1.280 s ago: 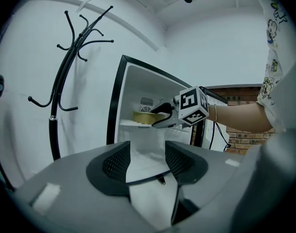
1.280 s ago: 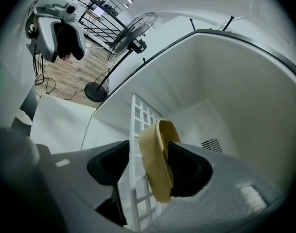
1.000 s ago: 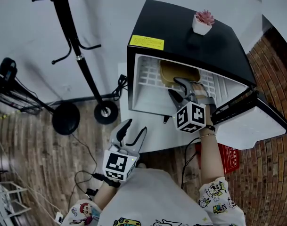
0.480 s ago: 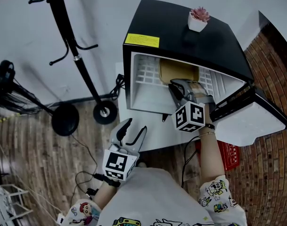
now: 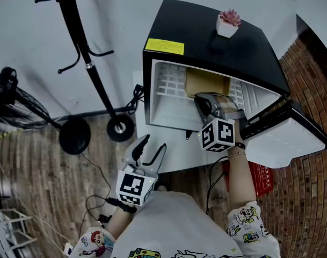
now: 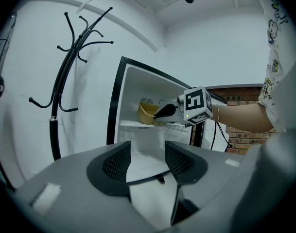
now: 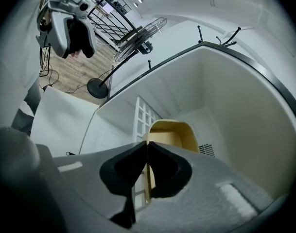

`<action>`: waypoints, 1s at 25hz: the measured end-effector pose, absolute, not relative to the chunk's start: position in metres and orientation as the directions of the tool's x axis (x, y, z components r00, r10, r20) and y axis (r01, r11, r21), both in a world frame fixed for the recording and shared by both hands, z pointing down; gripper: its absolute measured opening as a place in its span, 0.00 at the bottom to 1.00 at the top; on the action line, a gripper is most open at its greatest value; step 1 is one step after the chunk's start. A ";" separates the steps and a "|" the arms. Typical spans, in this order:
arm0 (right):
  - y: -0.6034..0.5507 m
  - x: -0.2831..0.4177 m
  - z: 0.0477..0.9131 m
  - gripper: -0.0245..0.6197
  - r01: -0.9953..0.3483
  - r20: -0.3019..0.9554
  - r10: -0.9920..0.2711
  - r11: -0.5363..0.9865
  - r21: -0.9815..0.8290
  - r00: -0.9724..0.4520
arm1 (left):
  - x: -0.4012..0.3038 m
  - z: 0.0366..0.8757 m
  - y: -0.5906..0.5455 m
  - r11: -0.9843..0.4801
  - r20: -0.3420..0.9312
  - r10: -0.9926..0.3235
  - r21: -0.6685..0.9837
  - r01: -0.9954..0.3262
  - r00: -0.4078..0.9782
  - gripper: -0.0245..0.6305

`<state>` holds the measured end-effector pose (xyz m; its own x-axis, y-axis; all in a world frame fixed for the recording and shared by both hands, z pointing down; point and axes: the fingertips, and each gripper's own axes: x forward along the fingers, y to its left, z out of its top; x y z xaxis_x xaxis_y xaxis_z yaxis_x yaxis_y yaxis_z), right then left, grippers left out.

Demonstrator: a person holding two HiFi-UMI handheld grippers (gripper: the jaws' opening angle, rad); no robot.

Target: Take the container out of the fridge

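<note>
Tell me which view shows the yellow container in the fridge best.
The right gripper view: the container sits close at centre with its open top and rim clear, and the right gripper has just closed its jaws on its wall. The head view shows only its top behind that gripper. The left gripper view shows it small and distant.

Glossy black fridge, white inside, yellow label on top. Mustard-yellow container on its white wire shelf. White pot with pink plant up top. Left of fridge: black coat stand, brown wood-plank floor. Right of it, red brick. Grey left gripper and right gripper, black-and-white marker squares. White sleeves, cartoon prints.
</note>
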<state>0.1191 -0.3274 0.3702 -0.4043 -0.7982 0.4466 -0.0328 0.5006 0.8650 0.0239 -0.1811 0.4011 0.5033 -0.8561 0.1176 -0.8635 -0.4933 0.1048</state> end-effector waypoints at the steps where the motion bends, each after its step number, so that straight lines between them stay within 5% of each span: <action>1: -0.327 0.119 0.370 0.06 -0.032 0.446 -0.799 0.499 0.866 -0.404 | 0.023 0.401 -0.181 -0.491 0.117 -0.857 0.105 -0.865 0.501 0.37; 25: -0.293 0.122 0.363 0.06 -0.038 0.446 -0.791 0.506 0.862 -0.420 | 0.007 0.394 -0.167 -0.455 0.103 -0.881 0.086 -0.886 0.462 0.36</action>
